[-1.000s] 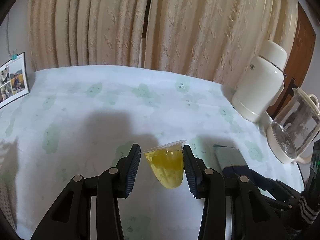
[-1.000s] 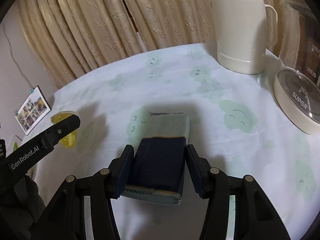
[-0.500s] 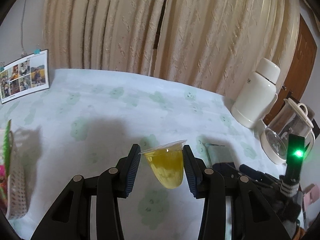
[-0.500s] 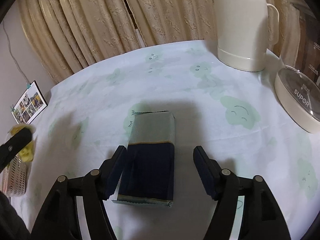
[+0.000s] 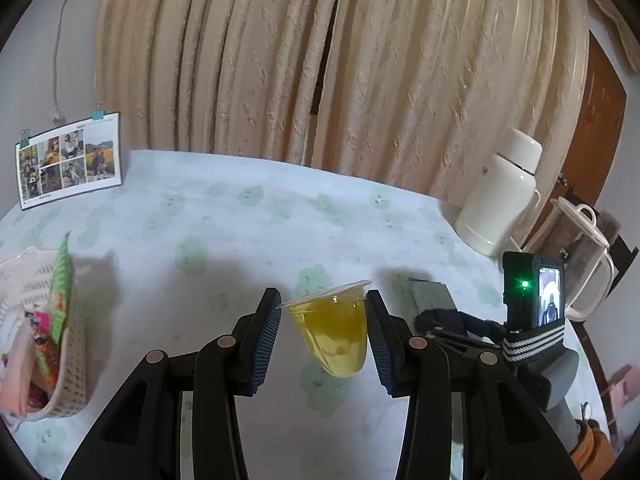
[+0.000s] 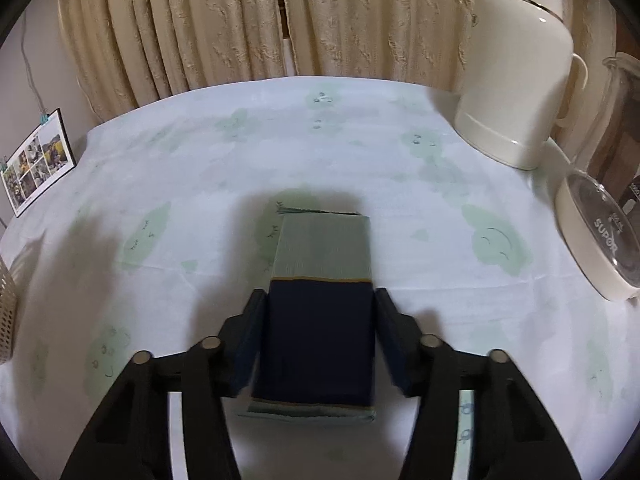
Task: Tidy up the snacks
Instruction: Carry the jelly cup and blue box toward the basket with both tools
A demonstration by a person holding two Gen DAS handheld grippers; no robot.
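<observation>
Basket cut by left edge; snack labels inside illegible.

Cream pleated curtains hang behind a table covered in pale green-patterned cloth.

Tablecloth is white with a pale green smiley-cloud print; curtain across the top of the frame is beige with a raised vertical texture. Jelly cup at lower centre is clear plastic with yellow contents, left gripper is black with dark blue ribbed pads, basket at lower left is cream lattice holding green, pink and red packets. Right wrist view: snack pack at centre is navy below and grey-green above with a thin gold stripe between, flask at upper right is cream white.
</observation>
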